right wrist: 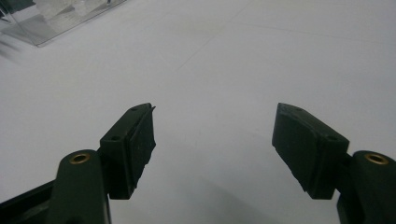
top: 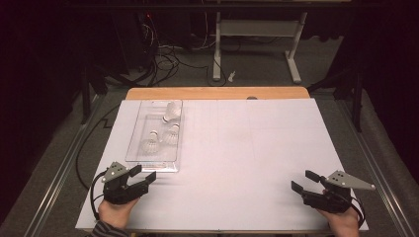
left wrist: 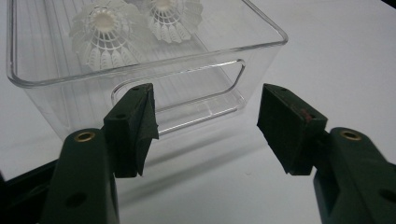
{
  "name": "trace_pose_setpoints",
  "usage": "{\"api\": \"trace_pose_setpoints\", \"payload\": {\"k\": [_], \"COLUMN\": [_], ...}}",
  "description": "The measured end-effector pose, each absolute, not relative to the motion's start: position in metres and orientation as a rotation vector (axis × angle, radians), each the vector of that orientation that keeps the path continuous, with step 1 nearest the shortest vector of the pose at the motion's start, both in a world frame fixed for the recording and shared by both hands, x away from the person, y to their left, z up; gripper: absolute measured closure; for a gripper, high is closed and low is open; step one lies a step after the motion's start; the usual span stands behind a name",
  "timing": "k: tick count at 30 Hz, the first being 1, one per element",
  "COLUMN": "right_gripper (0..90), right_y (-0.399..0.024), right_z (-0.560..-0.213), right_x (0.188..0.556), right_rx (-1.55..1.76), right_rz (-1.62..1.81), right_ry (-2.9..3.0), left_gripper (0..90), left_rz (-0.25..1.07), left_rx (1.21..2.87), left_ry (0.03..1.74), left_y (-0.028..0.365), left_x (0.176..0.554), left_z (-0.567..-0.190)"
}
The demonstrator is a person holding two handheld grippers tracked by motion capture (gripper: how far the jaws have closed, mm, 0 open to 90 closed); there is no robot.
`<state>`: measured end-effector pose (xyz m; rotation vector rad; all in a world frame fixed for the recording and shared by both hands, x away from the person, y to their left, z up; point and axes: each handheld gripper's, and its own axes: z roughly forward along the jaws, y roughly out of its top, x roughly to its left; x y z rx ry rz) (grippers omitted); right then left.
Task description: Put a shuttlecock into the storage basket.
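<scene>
A clear plastic bin (top: 141, 159) lies on the left half of the white table and holds three white shuttlecocks (top: 170, 112). Two of the shuttlecocks (left wrist: 109, 35) sit just behind the bin's near wall (left wrist: 187, 74), which has a handle slot. My left gripper (top: 143, 174) is open just short of that near wall, its jaws (left wrist: 208, 126) apart with nothing between them. At the table's front right, far from the bin, my right gripper (top: 305, 180) rests open, and bare table surface lies between its jaws (right wrist: 215, 135). A corner of the bin (right wrist: 56, 18) appears at the upper left.
The white sheet (top: 247, 148) covers a wooden table whose far edge (top: 217, 93) shows beyond it. Metal rails run along both sides. A white desk frame (top: 257, 39) and cables stand on the floor behind.
</scene>
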<state>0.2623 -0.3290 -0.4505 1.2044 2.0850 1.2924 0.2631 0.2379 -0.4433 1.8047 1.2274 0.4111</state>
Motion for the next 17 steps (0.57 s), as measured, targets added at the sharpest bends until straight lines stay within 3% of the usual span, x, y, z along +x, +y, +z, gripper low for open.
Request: {"api": "trace_pose_setpoints", "payload": {"k": [17], "right_gripper": [30.2], "right_y": [-0.3302], "right_z": [-0.4504], "right_x": [0.2626], "right_rx": [1.207], "right_rz": [1.294], "right_ry": [2.079], "left_gripper": [37.7], "left_rz": [0.403], "left_rx": [1.813], "left_ry": [1.218], "left_y": [0.2367], "left_x": [0.2626], "left_z": [-0.4438]}}
